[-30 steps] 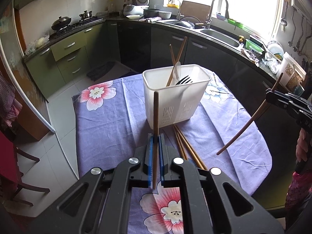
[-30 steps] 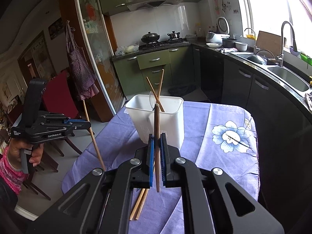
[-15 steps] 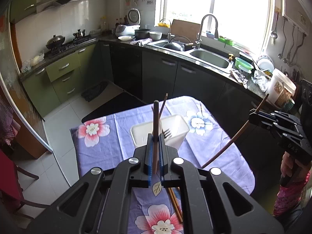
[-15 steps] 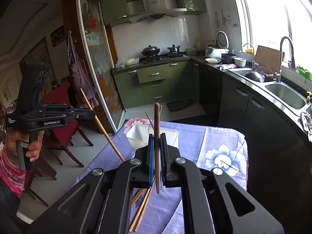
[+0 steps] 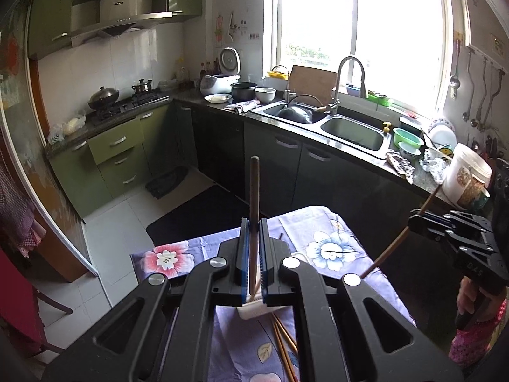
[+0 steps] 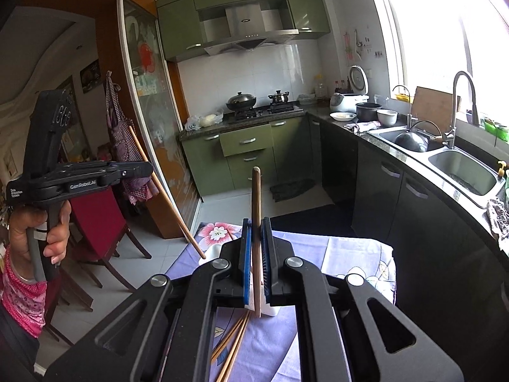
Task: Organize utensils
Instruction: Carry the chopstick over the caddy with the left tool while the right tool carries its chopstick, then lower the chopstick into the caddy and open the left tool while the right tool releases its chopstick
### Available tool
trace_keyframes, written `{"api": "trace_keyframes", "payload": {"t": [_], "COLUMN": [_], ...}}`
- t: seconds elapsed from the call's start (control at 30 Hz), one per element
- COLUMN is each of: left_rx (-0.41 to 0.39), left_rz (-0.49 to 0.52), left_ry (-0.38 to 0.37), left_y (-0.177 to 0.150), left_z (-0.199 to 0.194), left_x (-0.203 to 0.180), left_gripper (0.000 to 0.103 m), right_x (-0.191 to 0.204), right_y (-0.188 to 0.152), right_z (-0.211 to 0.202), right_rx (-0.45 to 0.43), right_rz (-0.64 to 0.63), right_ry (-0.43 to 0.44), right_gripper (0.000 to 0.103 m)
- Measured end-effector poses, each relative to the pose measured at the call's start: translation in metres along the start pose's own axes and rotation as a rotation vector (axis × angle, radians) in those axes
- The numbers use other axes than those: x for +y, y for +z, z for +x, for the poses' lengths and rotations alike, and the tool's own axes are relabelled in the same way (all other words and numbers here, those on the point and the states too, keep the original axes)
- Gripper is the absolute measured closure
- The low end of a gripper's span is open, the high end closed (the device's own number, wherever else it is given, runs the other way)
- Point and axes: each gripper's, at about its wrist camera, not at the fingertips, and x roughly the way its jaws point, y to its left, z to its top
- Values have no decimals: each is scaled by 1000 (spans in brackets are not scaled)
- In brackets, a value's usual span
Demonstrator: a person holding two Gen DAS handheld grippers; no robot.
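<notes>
kitchen backdrop: green cabinets, sink [image 5: 353, 132] under a bright window upper right, hob [image 6: 261, 111] at frame centre in the right view. purple floral tablecloth [image 5: 327, 248] sits low in both frames.

left gripper [image 5: 253, 254] clamped on a dark chopstick [image 5: 254, 210], stick upright, running up past the jaws at frame centre. right gripper [image 6: 257, 254] likewise pinching a lighter chopstick [image 6: 256, 232], near vertical, lower end poking below the pads. each one also shows in the other's view, at the frame edge, with its stick slanting down toward the table.

white utensil holder [image 5: 254, 308] mostly hidden behind the jaws, only a corner visible below them in both views; contents can't be read from here. loose chopsticks [image 6: 233, 347] lie on the cloth in the lower centre, just beside the holder.

judgement: transport step, both sticks lifted high above the table, neither in the holder. next move needs each tip lowered over the holder opening, stick kept upright, release only once the tip is inside. risk: the holder is occluded by the fingers, so alignment is partly blind. loose pieces remain to pick afterwards.
</notes>
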Motion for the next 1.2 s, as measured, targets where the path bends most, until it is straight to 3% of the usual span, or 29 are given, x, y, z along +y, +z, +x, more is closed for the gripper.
{"api": "trace_keyframes", "payload": {"t": [0.5, 0.67, 0.93, 1.2], "left_rx": [205, 184, 159, 212], "left_rz": [-31, -27, -14, -15], "left_ry": [9, 14, 13, -12], "left_y": [-52, -58, -65, -87], "left_z": [107, 94, 68, 69], "left_x": [10, 16, 18, 13], "left_gripper": [96, 87, 86, 86], "right_x": [-15, -17, -14, -11], "right_y": [40, 43, 13, -8], "right_z": [29, 60, 109, 123], "right_rx": [-54, -26, 76, 111], "right_rz": [65, 78, 60, 48], "right_ry": [0, -12, -35, -36], "right_gripper": [96, 96, 96, 95]}}
